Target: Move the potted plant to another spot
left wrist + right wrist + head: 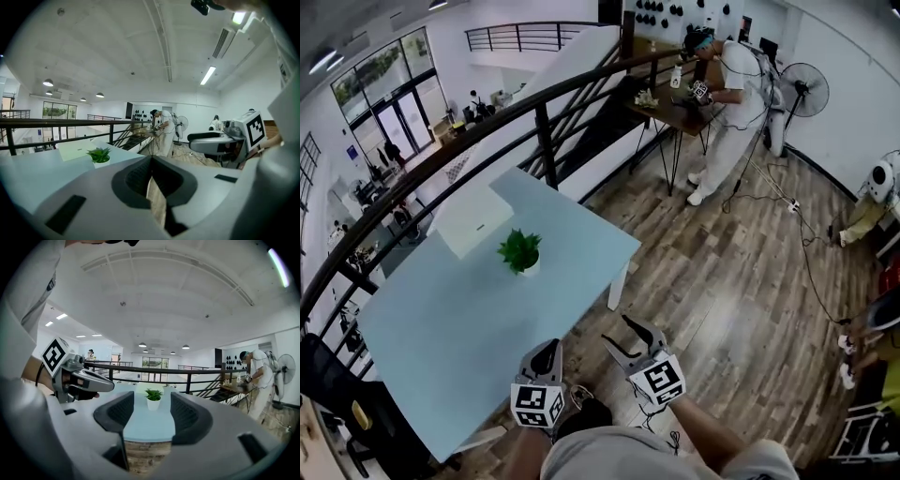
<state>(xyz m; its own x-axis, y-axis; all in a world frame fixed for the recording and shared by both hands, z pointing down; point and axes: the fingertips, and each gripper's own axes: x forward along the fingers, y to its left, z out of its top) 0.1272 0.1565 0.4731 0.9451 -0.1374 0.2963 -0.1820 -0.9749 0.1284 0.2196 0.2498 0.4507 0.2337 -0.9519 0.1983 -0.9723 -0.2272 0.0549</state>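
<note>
Your left gripper [548, 349] sits lowest in the head view, right beside your right gripper [617, 330], each with its marker cube turned toward you. Look along the left one: its fingers [136, 176] come together at the tips, with only a thin slit behind them and nothing caught between. Your right gripper's fingers [115, 411] stand partly apart, a moderate gap and not a wide one, and they press on nothing.

You have the left gripper at the near edge of the pale blue table [459, 337], while the right one is over the wooden floor [722, 281] just off that edge.

Your potted plant [521, 251] stands upright in its small white pot on the table, toward the far side, close to a flat white board [475, 220] that lies near the dark railing [546, 141]. It is well apart from both grippers. From the right gripper view it shows framed in the gap between the fingers, though far beyond them. From the left gripper view it sits off to the left of the fingers.

Beyond the railing's end, a person in white [727, 94] works at another table, next to a standing fan [803, 89].
</note>
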